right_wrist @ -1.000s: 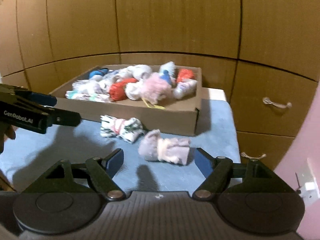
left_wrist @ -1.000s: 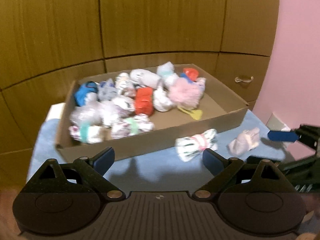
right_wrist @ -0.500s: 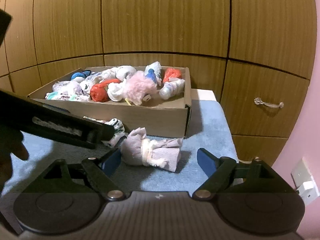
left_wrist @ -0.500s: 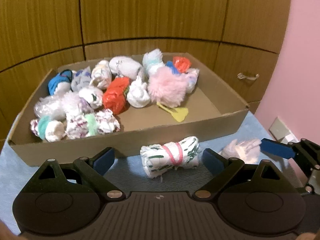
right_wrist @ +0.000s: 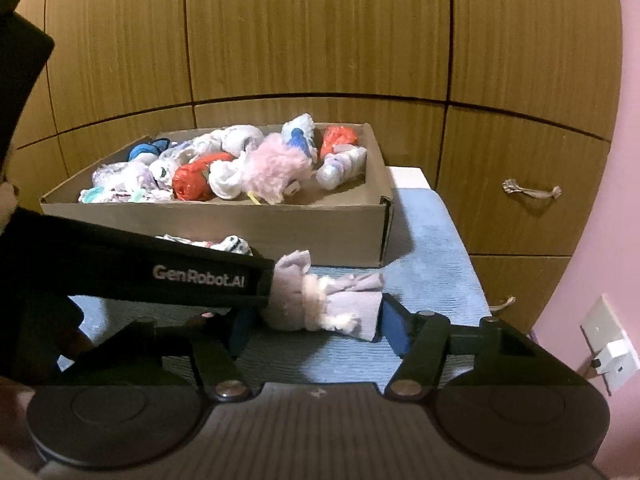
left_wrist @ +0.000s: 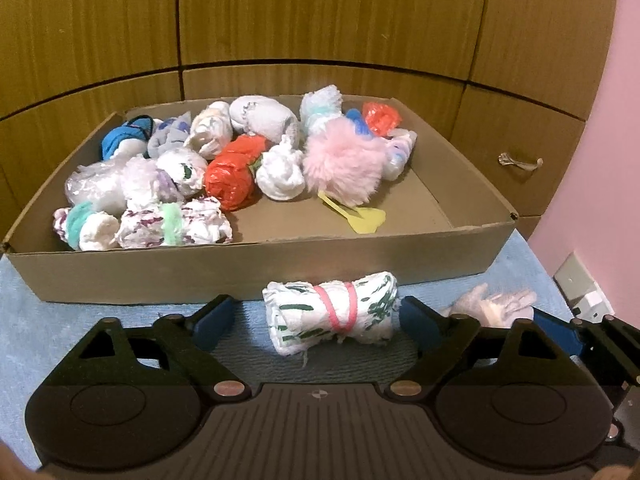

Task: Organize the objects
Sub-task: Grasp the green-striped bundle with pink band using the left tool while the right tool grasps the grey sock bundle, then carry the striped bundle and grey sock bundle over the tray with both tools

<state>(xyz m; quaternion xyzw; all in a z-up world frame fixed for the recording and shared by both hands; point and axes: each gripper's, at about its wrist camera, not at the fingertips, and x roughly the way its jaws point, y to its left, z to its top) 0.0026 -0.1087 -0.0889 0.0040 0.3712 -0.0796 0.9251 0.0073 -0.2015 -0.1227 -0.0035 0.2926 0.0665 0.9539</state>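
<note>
Now, item by item, nearest first.

Left tool [left_wrist: 316,322] — jaws apart, straddling the green-print roll [left_wrist: 332,316]. They have just been closing a little; the right pad sits at the roll's end, the left pad clear of it with blue cloth showing between. No grip yet. Since a second ago this tool has dropped in from farther back, so the roll, then out ahead of it, now lies between its pads.

Right tool [right_wrist: 316,326] — jaws have just been closing on the lilac roll [right_wrist: 328,300], narrowed well in from half a second ago. The right pad touches the roll's cut end; the left pad is hidden behind the left tool's arm, so a full clamp cannot be confirmed.

Both rolls — still on the blue cloth [left_wrist: 100,320] of the table, side by side, just in front of the box's near wall, lilac to the right of green-print.

Box [left_wrist: 256,268] — cardboard, open-topped, holding many rolled bundles, a red one [left_wrist: 232,176] and a pink pom-pom [left_wrist: 344,168] among them; bare floor at its right front corner.

Reading: two pickups begun at once, the right ahead of the left. Both rolls likely go over the wall into that free corner.
</note>
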